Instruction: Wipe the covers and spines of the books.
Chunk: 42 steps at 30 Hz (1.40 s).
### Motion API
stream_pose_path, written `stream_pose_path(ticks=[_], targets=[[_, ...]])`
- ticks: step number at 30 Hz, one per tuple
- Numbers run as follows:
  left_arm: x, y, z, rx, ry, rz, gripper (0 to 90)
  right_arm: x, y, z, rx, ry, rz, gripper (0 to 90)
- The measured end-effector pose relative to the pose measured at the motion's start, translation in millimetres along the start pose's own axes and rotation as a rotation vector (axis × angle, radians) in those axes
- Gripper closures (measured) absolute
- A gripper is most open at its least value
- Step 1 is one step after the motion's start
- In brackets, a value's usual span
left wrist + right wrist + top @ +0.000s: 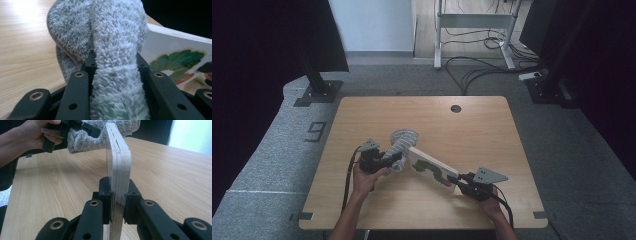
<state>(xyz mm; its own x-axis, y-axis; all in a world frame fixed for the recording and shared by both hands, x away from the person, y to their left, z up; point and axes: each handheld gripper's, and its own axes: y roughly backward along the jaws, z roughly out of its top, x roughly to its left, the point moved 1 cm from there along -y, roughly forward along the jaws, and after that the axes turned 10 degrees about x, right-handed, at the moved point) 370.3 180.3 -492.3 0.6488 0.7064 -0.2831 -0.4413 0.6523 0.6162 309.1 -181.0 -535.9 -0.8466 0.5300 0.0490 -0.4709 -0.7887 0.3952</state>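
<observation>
We had the board book (432,170) clamped upright over the table (492,130) in our right gripper (460,181), and our left gripper (398,159) pinched the fluffy grey cloth (403,139) against its far end. Wiping looked underway, most of the cover likely left.

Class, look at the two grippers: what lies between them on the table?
The board book, clamped on edge by the right gripper, with the left gripper pressing its grey cloth against it; the high view shows this.
</observation>
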Motion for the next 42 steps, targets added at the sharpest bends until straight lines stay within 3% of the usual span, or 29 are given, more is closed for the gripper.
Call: stream_pose_path(ticks=[4,9,16,20,26,32,36,42], targets=[[-2.0,0.0,0.4,-0.001,0.001,-0.002,66.3,0.0,0.0,0.0,0.000,0.000,0.000,78.8],[-7.8,-5.3,-0.4,0.023,-0.032,0.003,66.4,0.1,0.0,0.0,0.000,0.001,0.000,78.8],[-7.8,-7.3,-1.9,0.027,-0.033,-0.002,66.7,0.5,0.0,0.0,0.000,0.002,-0.001,78.8],[-10.6,-14.1,-4.7,0.063,-0.076,0.030,67.2,0.9,0.0,0.0,0.001,0.003,-0.002,78.8],[-9.3,-22.1,-8.7,0.113,-0.090,0.056,67.4,0.9,0.0,0.0,0.000,0.001,-0.001,78.8],[-4.9,-37.0,-18.8,0.201,-0.099,0.079,67.4,1.7,0.0,0.3,0.002,0.007,-0.003,78.8],[-5.6,-44.4,-22.7,0.248,-0.122,0.118,67.1,1.7,0.0,0.3,0.002,0.009,-0.003,78.8],[-4.2,-45.5,-24.1,0.256,-0.125,0.116,66.8,2.0,0.0,0.5,0.004,0.012,-0.005,78.8]])
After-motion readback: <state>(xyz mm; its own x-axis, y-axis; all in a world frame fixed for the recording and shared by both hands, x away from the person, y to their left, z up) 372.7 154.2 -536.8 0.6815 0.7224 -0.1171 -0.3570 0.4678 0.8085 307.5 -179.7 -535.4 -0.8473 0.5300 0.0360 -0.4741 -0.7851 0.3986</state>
